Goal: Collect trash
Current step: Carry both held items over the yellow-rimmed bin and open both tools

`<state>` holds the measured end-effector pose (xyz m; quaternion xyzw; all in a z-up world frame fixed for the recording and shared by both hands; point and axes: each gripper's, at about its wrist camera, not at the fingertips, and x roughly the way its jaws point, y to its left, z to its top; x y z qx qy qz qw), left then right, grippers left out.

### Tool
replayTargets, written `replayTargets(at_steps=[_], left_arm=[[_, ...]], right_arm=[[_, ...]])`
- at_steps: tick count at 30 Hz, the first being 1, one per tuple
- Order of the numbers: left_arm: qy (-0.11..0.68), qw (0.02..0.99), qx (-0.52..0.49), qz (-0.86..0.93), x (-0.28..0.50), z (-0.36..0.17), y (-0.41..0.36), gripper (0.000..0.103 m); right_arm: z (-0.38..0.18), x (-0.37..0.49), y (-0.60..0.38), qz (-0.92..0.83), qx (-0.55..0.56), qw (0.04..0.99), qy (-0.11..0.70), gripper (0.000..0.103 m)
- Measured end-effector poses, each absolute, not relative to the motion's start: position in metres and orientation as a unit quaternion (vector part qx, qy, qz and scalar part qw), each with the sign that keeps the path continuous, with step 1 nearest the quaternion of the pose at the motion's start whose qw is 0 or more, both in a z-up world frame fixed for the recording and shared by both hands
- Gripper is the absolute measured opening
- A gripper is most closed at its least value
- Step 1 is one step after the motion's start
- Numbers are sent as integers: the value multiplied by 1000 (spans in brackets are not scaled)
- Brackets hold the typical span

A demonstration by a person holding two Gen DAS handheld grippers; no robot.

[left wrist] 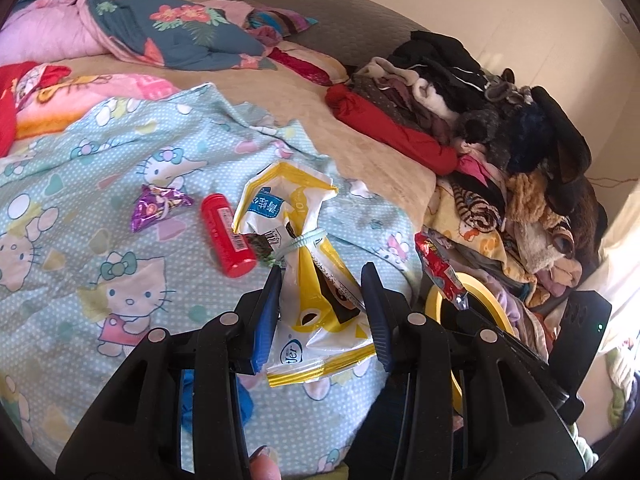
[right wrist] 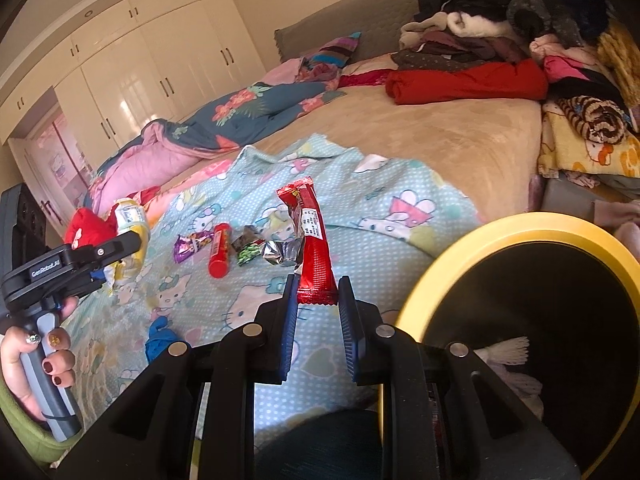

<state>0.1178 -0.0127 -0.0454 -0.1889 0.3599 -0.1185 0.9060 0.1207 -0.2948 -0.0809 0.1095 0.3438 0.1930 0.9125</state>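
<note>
The left hand-held gripper is clenched on a crumpled yellow-and-white plastic pouch tied at its waist with a pale green band; its blue pads press the pouch from both sides. The pouch's long axis runs away from the gripper, its flared open end pointing far, its sealed end near, and it is held above the pale blue cartoon-cat bedsheet. In the right wrist view a hand with dark red nails grips this gripper's handle at the left.

The right hand-held gripper grasps one long red foil snack-bar wrapper by its near crimped end, between its blue pads. The wrapper stands nearly upright, its long axis pointing up and far, leaning slightly left.

Lying on the bedsheet beyond are one red plastic cylinder tube, its long axis running near to far; one purple foil wrapper to its left; one green-and-black wrapper; and one crumpled silver foil wrapper to its right.

To the near right, a round bin with a yellow rim and dark inside sits beside the bed. A pile of folded and loose clothes fills the bed's far right.
</note>
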Motion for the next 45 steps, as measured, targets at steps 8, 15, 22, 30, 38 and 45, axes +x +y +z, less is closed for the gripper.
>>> replayTargets(at_steps=[8,15,22,30,38,45], left_arm=[[357,907,-176,-137,115,-39,-30,32],[352,908,-166,-155,112,-33,-46,32],[349,909,-153,-170,108,-29,-62,32],[352,907,-138,-184,106,-26,-86,32],[357,904,-122,-203,106,-27,-113,32],[362,899,-111,-222,107,-31,-138,32]], right_arm=[[-77,115,-321,170,120,919,336,20],[-75,112,-345,150,131,923,329,20],[-75,107,-368,131,147,926,323,20],[-75,105,-394,117,165,926,318,20],[-79,104,-418,105,178,924,322,20],[-83,102,-436,95,189,921,328,20]])
